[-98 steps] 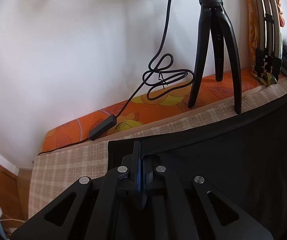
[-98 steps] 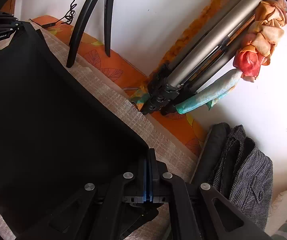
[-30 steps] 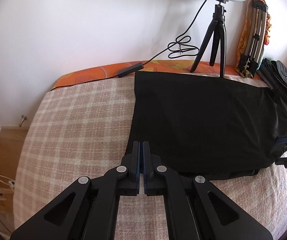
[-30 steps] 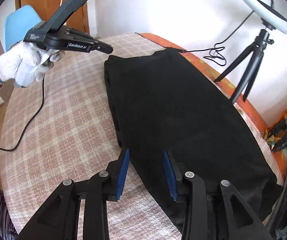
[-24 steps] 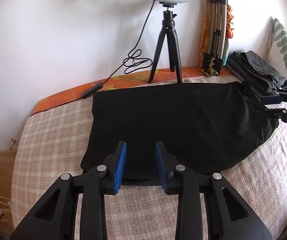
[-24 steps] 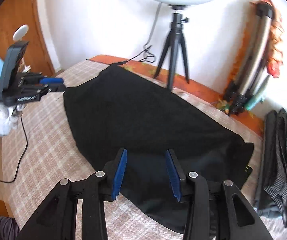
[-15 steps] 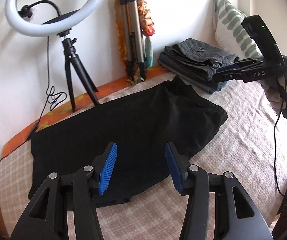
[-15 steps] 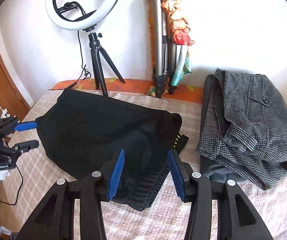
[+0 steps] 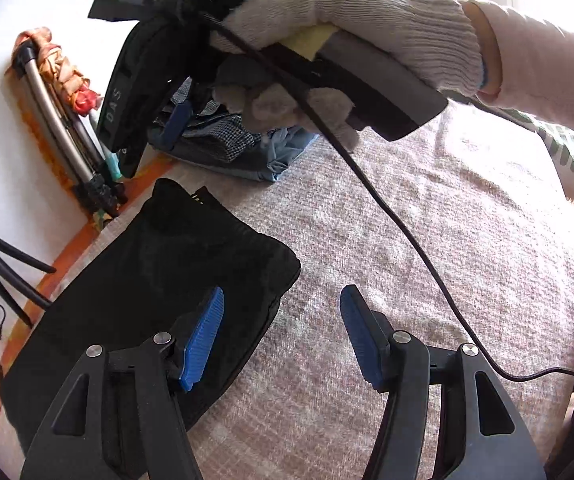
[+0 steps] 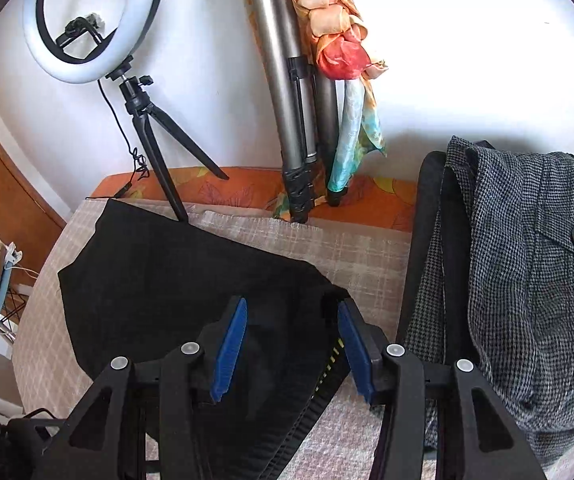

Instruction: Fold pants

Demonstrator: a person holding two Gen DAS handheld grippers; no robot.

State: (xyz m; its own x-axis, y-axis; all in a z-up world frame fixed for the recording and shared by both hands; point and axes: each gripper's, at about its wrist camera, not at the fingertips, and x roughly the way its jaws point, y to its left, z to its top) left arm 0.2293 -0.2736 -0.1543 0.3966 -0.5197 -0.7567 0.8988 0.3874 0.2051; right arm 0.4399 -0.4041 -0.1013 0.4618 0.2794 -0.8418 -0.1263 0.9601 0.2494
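home bedroom | checked bedspread (image 10: 351, 248) | folded clothes (image 10: 527, 280) | ring light (image 10: 83, 20) by wall

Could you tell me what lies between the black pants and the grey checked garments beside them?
In the right wrist view, a strip of bare checked blanket separates the black pants from the grey checked garments; nothing else rests there.

Black grippers with blue pads, gloved hand

Silver screws are seen on the left gripper (image 9: 283, 340); a white knit glove (image 9: 351, 28) and pale sleeve (image 9: 543, 56) are shown upper right.
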